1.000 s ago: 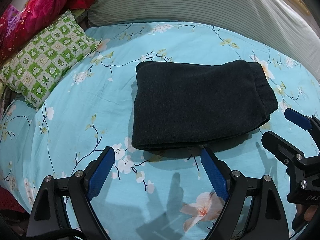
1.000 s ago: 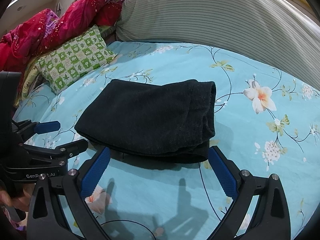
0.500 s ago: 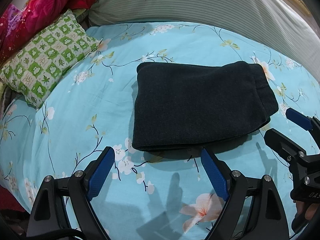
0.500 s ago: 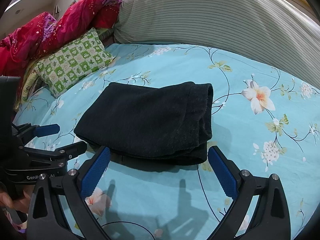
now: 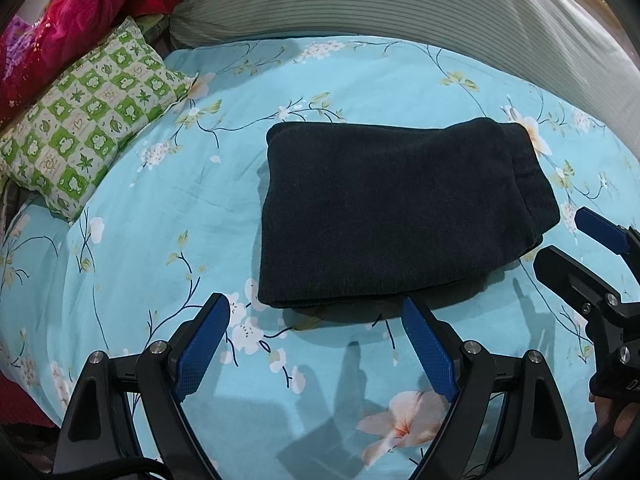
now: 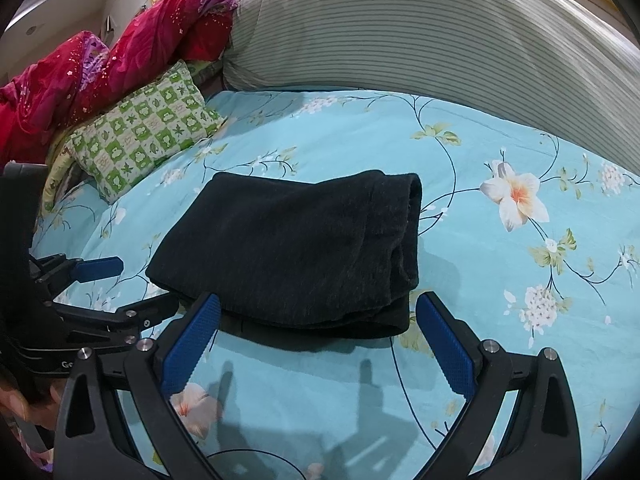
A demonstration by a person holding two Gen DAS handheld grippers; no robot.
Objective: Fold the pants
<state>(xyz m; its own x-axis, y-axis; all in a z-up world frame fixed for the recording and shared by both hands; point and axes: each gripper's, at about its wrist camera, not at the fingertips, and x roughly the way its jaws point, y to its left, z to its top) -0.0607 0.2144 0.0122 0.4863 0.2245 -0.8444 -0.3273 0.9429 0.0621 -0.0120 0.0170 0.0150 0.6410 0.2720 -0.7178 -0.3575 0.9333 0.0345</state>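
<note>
Tongs: left tongs [image 5: 316,316] and right tongs [image 6: 320,314] both gape wide, empty, above the bed [image 5: 168,216].
Pants [image 5: 396,212]: folded, mid-bed, just beyond both.

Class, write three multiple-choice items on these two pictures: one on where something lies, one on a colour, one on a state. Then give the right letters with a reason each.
1. Where do the pants lie?
A. on the checked pillow
B. on the flowered bedsheet
C. on the floor

2. What colour are the gripper pads?
A. blue
B. yellow
C. white

3. How do the two grippers stand?
A. both shut on the pants
B. one open, one shut
C. both open and empty

Answers: 1 B, the folded pants rest on the bedsheet, apart from the pillow. 2 A, the pads are blue. 3 C, the left gripper and right gripper gape wide, holding nothing.
</note>
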